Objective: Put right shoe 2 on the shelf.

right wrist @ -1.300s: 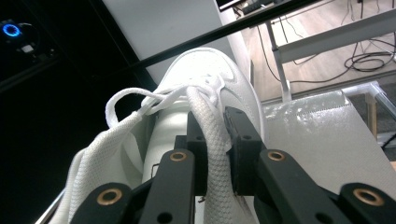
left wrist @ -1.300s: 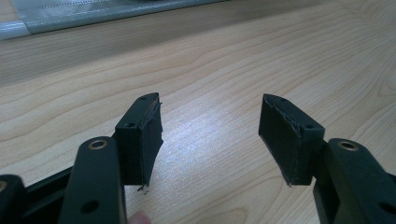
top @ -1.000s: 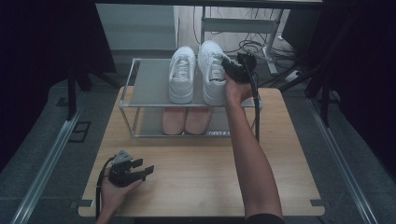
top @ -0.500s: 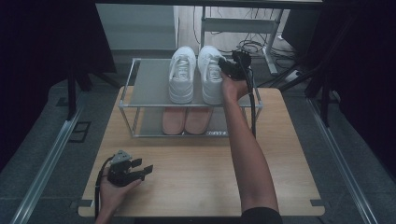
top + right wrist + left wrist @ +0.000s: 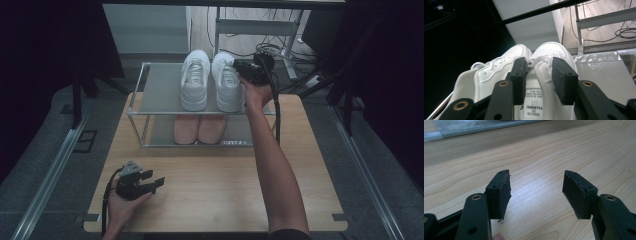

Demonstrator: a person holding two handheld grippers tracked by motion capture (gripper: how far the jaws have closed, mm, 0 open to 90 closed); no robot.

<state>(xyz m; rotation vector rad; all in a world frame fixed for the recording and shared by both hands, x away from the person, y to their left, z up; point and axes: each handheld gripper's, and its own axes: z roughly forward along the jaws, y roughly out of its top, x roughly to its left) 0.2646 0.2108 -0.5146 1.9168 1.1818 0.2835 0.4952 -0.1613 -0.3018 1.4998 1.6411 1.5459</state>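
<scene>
Straddling the white shoe's tongue [image 5: 541, 67]: right claw [image 5: 537, 75].

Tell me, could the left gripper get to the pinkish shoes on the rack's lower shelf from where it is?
Probably yes. The left gripper, jaws open and empty, rests on the bare wooden table. The rack is open-fronted towards it, and nothing stands between it and the pinkish shoes, though it would need to travel.

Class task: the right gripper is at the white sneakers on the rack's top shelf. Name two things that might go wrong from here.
1. The right gripper, its jaws just opening, straddles the tongue of the right white leather sneaker; pulling back might snag it and drag the shoe.
2. That sneaker sits beside the left white sneaker on the grey metal shoe rack; a nudge could misalign the pair.
</scene>
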